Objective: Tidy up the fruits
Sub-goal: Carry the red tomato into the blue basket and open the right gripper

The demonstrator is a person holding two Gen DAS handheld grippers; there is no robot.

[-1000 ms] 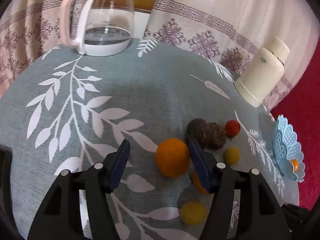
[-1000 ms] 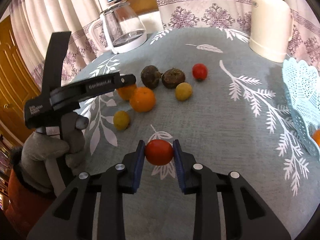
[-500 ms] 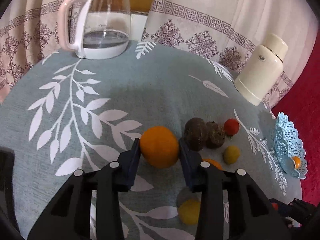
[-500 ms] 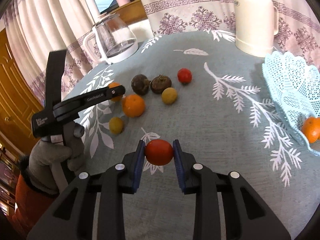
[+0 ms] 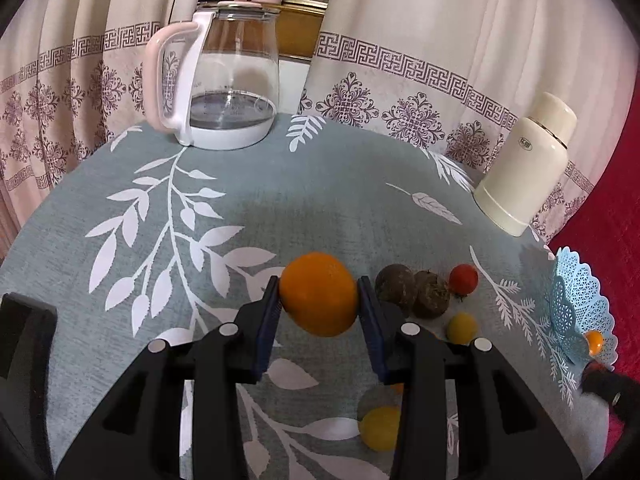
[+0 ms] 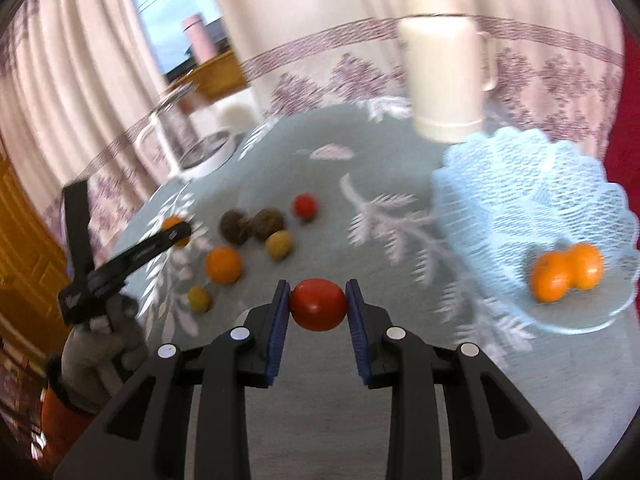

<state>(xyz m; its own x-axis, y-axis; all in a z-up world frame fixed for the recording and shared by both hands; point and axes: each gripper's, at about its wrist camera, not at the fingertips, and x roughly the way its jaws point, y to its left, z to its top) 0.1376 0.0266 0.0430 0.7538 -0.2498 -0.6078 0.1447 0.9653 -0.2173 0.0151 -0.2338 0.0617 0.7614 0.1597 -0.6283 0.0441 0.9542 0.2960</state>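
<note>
My left gripper (image 5: pixel 318 306) is shut on a large orange (image 5: pixel 318 300), which hangs a little above the leaf-patterned cloth. In the blurred right wrist view my right gripper (image 6: pixel 318 306) is shut on a red tomato (image 6: pixel 318 304), held above the table just left of the pale blue lace basket (image 6: pixel 500 168). Two oranges (image 6: pixel 566 270) lie in that basket. Loose on the cloth are two dark brown fruits (image 5: pixel 412 288), a small red tomato (image 5: pixel 463 278), two yellow fruits (image 5: pixel 462 327) (image 5: pixel 380 428) and another orange (image 6: pixel 223 265).
A glass kettle (image 5: pixel 224 80) with a pink handle stands at the back left. A cream flask (image 5: pixel 528 168) stands at the back right, just behind the basket (image 5: pixel 568 300). A gloved hand (image 6: pixel 108 340) holds the left gripper at the table's left edge. Curtains hang behind.
The left gripper's jaws closed on the orange and raised it slightly. The right gripper carried its tomato up and to the right, nearer the basket.
</note>
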